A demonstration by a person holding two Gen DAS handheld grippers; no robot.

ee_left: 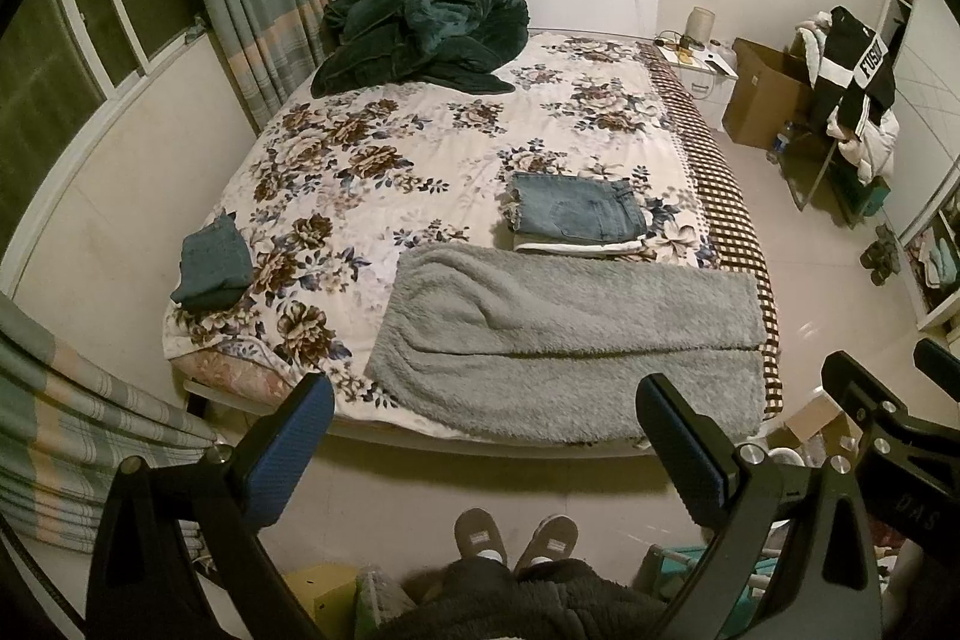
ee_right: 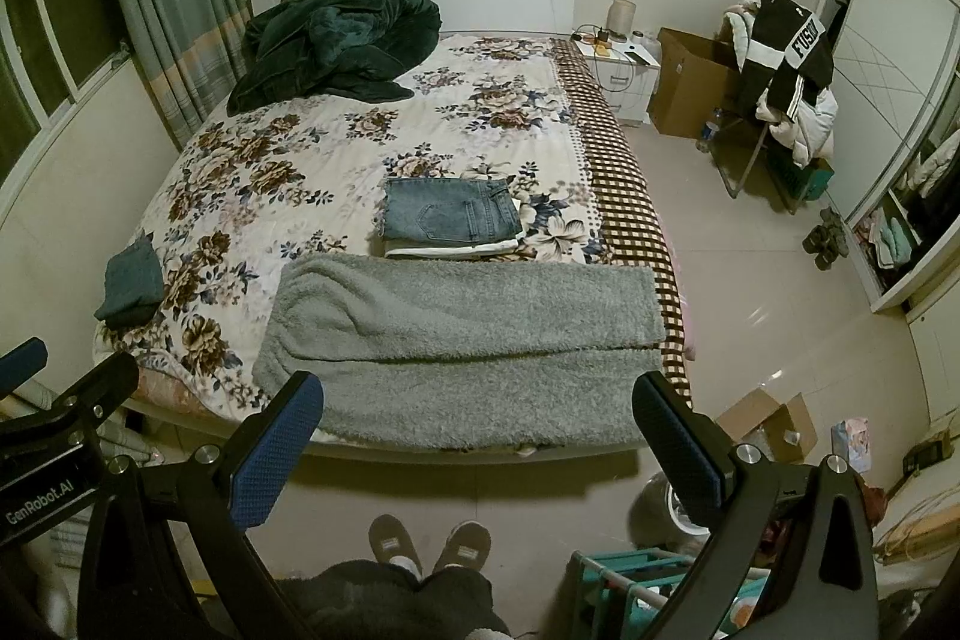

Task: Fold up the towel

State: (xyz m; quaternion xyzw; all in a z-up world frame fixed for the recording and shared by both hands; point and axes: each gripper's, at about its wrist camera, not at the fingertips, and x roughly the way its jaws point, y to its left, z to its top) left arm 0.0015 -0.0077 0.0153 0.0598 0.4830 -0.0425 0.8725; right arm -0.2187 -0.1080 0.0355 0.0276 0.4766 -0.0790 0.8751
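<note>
We hold both grippers, left gripper (ee_left: 486, 436) and right gripper (ee_right: 477, 430), fingers spread and empty, above the half-folded towel (ee_right: 462, 334) at the bed's (ee_right: 336, 142) foot edge, ready to grasp.

In the right wrist view, white lettering "GenRobot.AI" stands on the black body of the left gripper (ee_right: 45, 496), at eight o'clock. The black-and-white jacket (ee_right: 792, 58) draped at two o'clock bears white capitals "FUSIO", the rest cut off by a fold. In the left wrist view, faint inverted letters on the right gripper's body (ee_left: 912, 514) resemble "DAS", uncertain.
</note>
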